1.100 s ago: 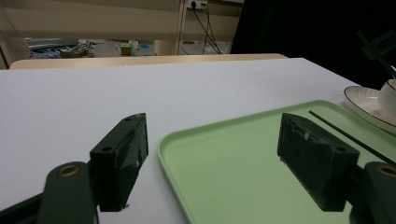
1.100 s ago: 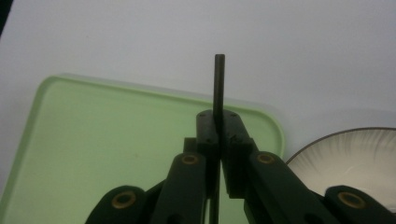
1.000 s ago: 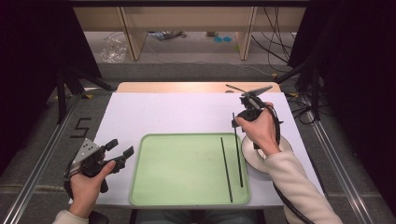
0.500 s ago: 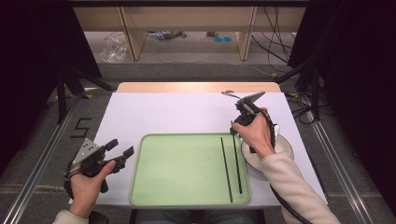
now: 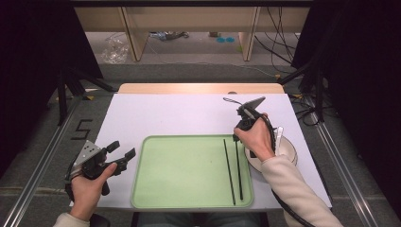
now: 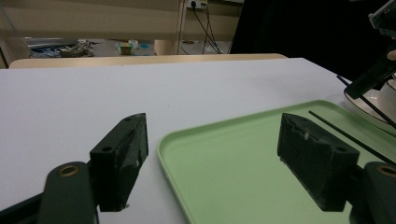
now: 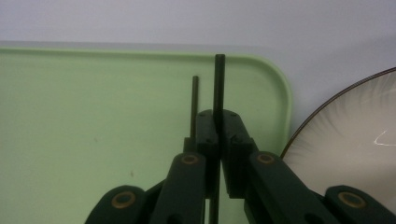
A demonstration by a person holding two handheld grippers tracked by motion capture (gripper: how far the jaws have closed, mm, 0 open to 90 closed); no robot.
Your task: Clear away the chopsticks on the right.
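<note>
Green tray (image 5: 189, 172): pale plastic, sitting on the white table cover (image 5: 179, 116) at about 6 o'clock of the table in the high view; its near edge lies close to the person's side.
Held chopstick (image 7: 218, 84): thin and black, pinched between the closed pads of the right gripper (image 5: 238, 137); in the right gripper view it sticks out past the pads toward 12 o'clock, over the tray's floor, and stops just short of the rim.
Second chopstick (image 5: 229, 171): black, lying flat in the tray's 3 o'clock part, just beside the held one and roughly parallel to it; in the right gripper view its tip shows at 11 o'clock of the pads.
Right gripper: jaws drawn tight on the held chopstick, no gap to be seen beyond the stick itself; the right hand (image 5: 257, 138) carries it over the tray's 3 o'clock edge.
Plate (image 5: 286, 150): white with a dark rim, on the cover at 3 o'clock of the tray, partly under the right hand.
Left gripper (image 5: 122, 156): jaws wide apart with nothing between them; held in the left hand (image 5: 87, 187) at 9 o'clock of the tray, apart from its rim in the high view.
Left gripper view: the two black pads frame the tray's near corner, one over the white cover, the other over the green floor.
</note>
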